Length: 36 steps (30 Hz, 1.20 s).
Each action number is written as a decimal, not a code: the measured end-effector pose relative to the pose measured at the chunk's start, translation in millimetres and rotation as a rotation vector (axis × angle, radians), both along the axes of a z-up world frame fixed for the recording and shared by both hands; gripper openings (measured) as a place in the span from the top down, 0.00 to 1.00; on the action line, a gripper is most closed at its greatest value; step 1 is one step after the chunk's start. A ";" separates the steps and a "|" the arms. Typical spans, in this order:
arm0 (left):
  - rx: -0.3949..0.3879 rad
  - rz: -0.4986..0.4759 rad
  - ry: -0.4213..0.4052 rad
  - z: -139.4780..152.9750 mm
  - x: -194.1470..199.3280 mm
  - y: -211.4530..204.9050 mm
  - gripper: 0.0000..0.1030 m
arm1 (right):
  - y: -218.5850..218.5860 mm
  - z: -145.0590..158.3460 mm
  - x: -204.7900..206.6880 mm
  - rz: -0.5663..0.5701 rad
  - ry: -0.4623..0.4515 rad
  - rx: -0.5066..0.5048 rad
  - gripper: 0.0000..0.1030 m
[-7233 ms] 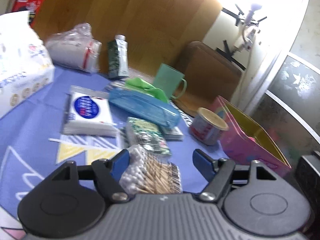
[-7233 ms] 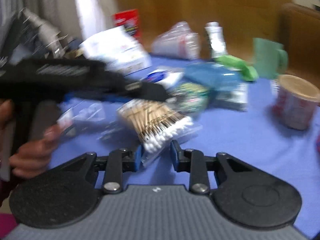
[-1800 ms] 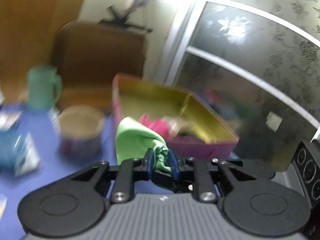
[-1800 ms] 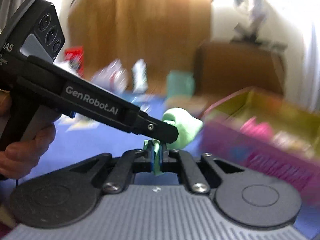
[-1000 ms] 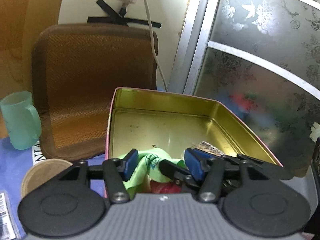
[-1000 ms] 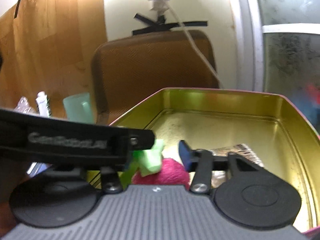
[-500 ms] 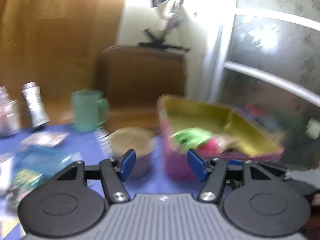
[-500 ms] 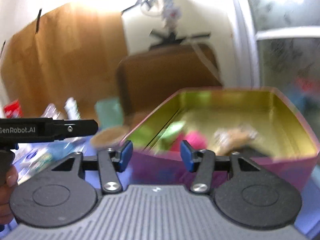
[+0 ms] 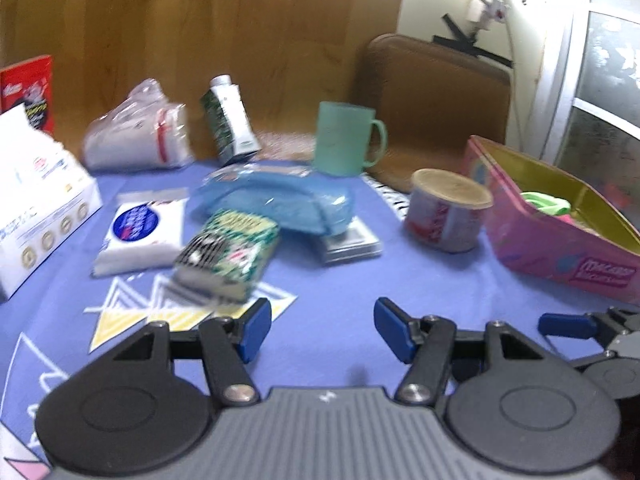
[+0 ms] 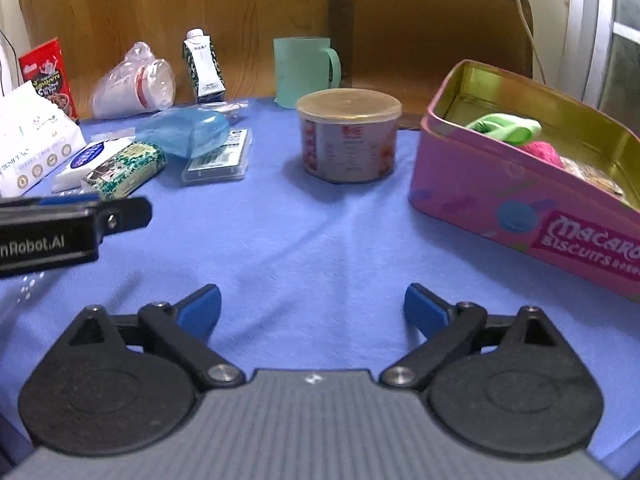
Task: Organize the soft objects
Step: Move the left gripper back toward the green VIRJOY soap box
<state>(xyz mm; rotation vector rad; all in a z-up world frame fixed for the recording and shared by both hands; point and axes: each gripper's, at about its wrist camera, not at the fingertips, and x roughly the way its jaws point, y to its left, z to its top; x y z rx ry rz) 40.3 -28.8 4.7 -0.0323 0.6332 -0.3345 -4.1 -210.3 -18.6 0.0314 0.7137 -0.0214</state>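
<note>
A pink biscuit tin (image 10: pixel 496 196) stands at the right on the blue cloth; it also shows in the left wrist view (image 9: pixel 560 248). Inside lie a green soft item (image 10: pixel 504 128) and a pink fluffy one (image 10: pixel 544 152); the green one shows in the left wrist view too (image 9: pixel 546 202). My left gripper (image 9: pixel 322 330) is open and empty above the cloth, near a green patterned packet (image 9: pixel 230 256). My right gripper (image 10: pixel 312 312) is open and empty, left of the tin. A blue soft pouch (image 9: pixel 276 204) lies mid-table.
A round lidded can (image 10: pixel 350 140), a teal mug (image 10: pixel 306 70), a carton (image 10: pixel 202 66), bagged cups (image 10: pixel 134 82), a white tissue pack (image 9: pixel 140 232), a white box (image 9: pixel 36 196) and a flat clear case (image 10: pixel 218 158) crowd the far half. A brown chair (image 10: pixel 432 16) stands behind.
The green item went from both grippers' hold into the tin. Both grippers opened, pulled back from the tin and swung left over the cloth.
</note>
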 end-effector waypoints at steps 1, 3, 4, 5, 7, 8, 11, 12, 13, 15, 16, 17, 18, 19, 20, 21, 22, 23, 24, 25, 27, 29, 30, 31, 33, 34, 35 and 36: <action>0.001 0.008 0.003 -1.0 -0.2 1.9 0.43 | 4.0 -1.0 2.3 -0.002 0.007 -0.006 0.00; 0.004 0.021 0.009 -4.3 2.4 7.8 0.43 | 11.4 -0.6 6.0 -0.004 0.009 -0.020 0.00; 0.004 0.028 0.013 -5.6 4.1 10.7 0.43 | 14.4 -0.3 6.3 -0.008 0.009 -0.027 0.00; 0.003 0.036 0.018 -6.6 5.4 13.5 0.43 | 17.6 0.1 6.6 -0.010 0.011 -0.030 0.00; -0.002 0.045 0.029 -9.1 9.1 17.5 0.43 | 22.5 0.7 8.7 0.000 0.018 -0.028 0.00; -0.004 0.049 0.034 -10.2 10.4 19.2 0.43 | 24.7 0.9 8.9 0.002 0.018 -0.030 0.00; -0.004 0.055 0.032 -11.8 11.5 23.0 0.43 | 32.0 1.8 11.2 0.002 0.020 -0.037 0.00; -0.002 0.056 0.031 -12.0 11.6 23.5 0.42 | 34.0 1.9 12.4 0.001 0.021 -0.037 0.00; -0.001 0.057 0.030 -12.2 12.1 24.1 0.40 | 35.4 2.1 13.6 0.001 0.022 -0.038 0.00; 0.001 0.059 0.028 -12.6 13.3 25.4 0.38 | 38.2 2.6 15.7 0.000 0.025 -0.038 0.00; 0.002 0.060 0.027 -12.9 13.8 25.9 0.37 | 38.7 2.8 16.7 0.001 0.025 -0.039 0.00; 0.003 0.061 0.026 -13.2 14.6 26.4 0.37 | 39.8 3.1 17.4 0.001 0.026 -0.040 0.00; 0.004 0.061 0.025 -13.4 15.7 27.4 0.36 | 40.6 3.4 18.2 0.003 0.026 -0.042 0.00; 0.004 0.063 0.025 -13.4 15.9 27.8 0.36 | 41.5 3.6 18.8 0.004 0.027 -0.043 0.00; 0.004 0.064 0.025 -13.5 16.3 28.4 0.35 | 43.3 3.9 19.3 0.005 0.028 -0.043 0.00; 0.004 0.065 0.024 -13.5 16.8 29.2 0.35 | 45.0 4.0 19.8 0.007 0.028 -0.043 0.00; 0.004 0.066 0.024 -13.4 17.1 29.7 0.35 | 46.5 4.0 20.2 0.010 0.028 -0.046 0.00; 0.004 0.067 0.024 -13.5 17.2 30.3 0.34 | 48.8 4.2 20.6 0.010 0.027 -0.049 0.00; 0.004 0.069 0.024 -13.6 17.6 30.9 0.34 | 50.6 4.5 21.2 0.011 0.026 -0.052 0.00; 0.003 0.071 0.024 -13.7 17.3 31.2 0.34 | 51.7 4.5 21.9 0.014 0.027 -0.054 0.00; 0.002 0.071 0.024 -13.8 18.5 32.8 0.33 | 53.0 4.5 23.5 0.018 0.027 -0.056 0.00; 0.001 0.073 0.023 -13.9 19.2 34.2 0.32 | 54.2 4.4 24.9 0.022 0.027 -0.056 0.00; 0.000 0.073 0.023 -14.0 18.9 34.6 0.32 | 55.1 4.6 25.5 0.023 0.027 -0.057 0.00; -0.001 0.073 0.023 -13.9 18.9 35.1 0.32 | 56.0 4.8 26.1 0.023 0.027 -0.058 0.00; -0.003 0.076 0.022 -13.9 18.0 35.5 0.32 | 57.9 5.2 27.4 0.026 0.026 -0.061 0.00; -0.004 0.075 0.021 -13.9 18.2 36.1 0.32 | 59.2 5.5 28.0 0.028 0.026 -0.064 0.00; -0.006 0.074 0.021 -14.0 18.8 37.1 0.32 | 60.0 5.7 28.7 0.031 0.025 -0.067 0.00; -0.008 0.074 0.021 -14.1 19.0 37.9 0.32 | 61.4 5.8 29.2 0.033 0.025 -0.069 0.00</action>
